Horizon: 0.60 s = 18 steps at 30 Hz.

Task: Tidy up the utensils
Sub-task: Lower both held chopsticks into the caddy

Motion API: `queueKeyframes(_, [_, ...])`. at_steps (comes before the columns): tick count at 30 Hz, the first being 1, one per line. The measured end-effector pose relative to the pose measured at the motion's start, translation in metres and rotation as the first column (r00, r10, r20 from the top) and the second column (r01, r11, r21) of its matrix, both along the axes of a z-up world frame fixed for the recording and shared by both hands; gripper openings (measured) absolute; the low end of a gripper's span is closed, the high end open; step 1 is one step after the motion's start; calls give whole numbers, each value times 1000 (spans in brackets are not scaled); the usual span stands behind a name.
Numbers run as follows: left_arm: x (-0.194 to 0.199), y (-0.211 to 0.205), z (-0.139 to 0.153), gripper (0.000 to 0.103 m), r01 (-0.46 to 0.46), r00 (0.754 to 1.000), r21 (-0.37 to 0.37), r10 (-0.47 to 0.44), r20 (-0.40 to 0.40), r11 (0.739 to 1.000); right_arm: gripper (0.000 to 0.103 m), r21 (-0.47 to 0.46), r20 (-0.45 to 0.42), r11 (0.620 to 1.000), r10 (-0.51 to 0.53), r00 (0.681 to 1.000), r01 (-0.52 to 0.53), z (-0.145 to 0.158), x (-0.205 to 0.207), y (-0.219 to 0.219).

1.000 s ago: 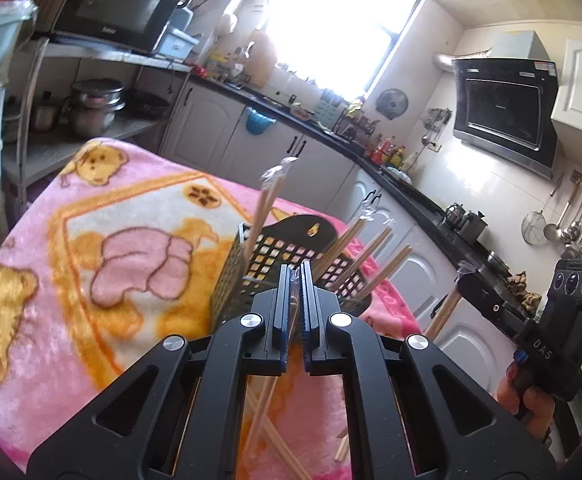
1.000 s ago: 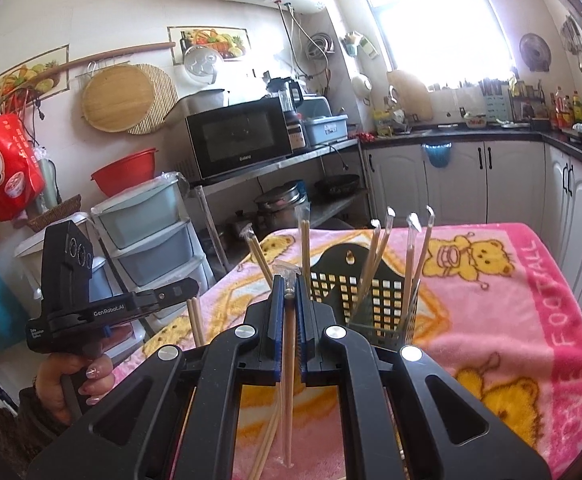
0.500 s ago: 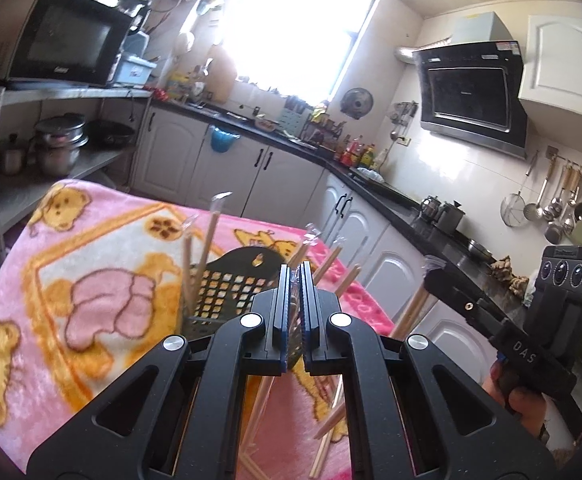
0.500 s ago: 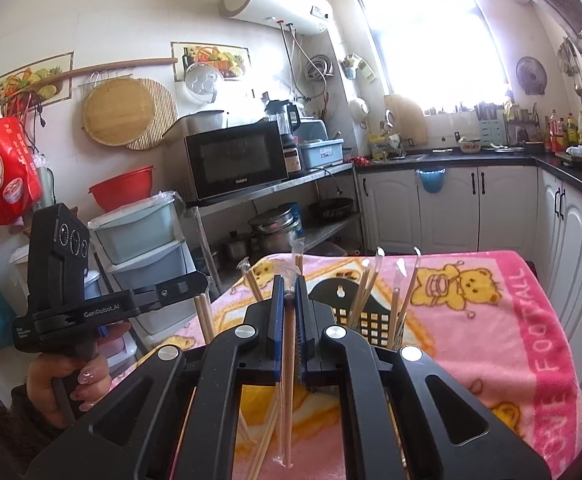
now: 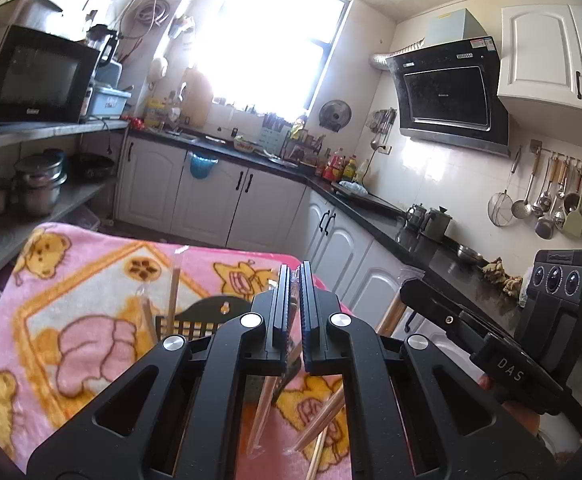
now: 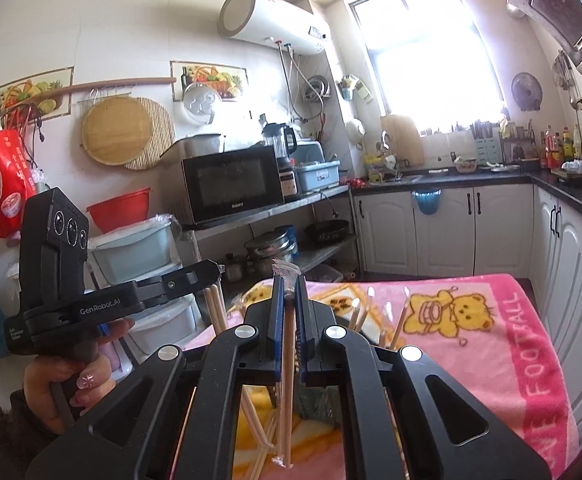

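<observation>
1. The right gripper (image 6: 289,312) has its fingers closed on a wrapped pair of chopsticks (image 6: 287,396); the sticks run upright through the gap, with the crinkled wrapper tip poking out above and the lower ends hanging over the pink blanket (image 6: 471,344) that covers the table.
2. The left gripper (image 5: 295,300) has its fingers nearly together, pinching another wrapped pair (image 5: 265,408) that slants down beneath them (the contact itself is partly hidden, but the sticks hang from the gap).
3. The black mesh basket (image 5: 211,312) stands on the blanket just beyond the left gripper, with several wrapped chopsticks (image 5: 173,292) already upright in it; in the right wrist view, stick tips (image 6: 375,312) show behind the fingers.
4. More loose chopsticks (image 5: 323,420) lie on the blanket below.
5. Handling, as I judge it: the sticks are light, thin and stiff, and the plastic sleeve is slippery, so a firm pinch near mid-length should stop them from pivoting or sliding out while they are lowered tip-first into the basket.
</observation>
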State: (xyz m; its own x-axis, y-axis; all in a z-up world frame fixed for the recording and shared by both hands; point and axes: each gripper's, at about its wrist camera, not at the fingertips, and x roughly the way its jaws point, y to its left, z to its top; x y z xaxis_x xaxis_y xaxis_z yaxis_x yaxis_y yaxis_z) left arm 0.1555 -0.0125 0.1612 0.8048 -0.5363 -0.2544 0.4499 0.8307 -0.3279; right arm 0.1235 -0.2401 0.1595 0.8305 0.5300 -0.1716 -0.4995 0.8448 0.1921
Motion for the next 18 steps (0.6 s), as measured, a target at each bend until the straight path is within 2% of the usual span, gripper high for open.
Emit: queueKeyframes(18, [22, 5, 41, 2, -95, 987, -10, 96, 126, 995, 6, -3, 176, 994, -103, 979, 105, 48, 20, -2])
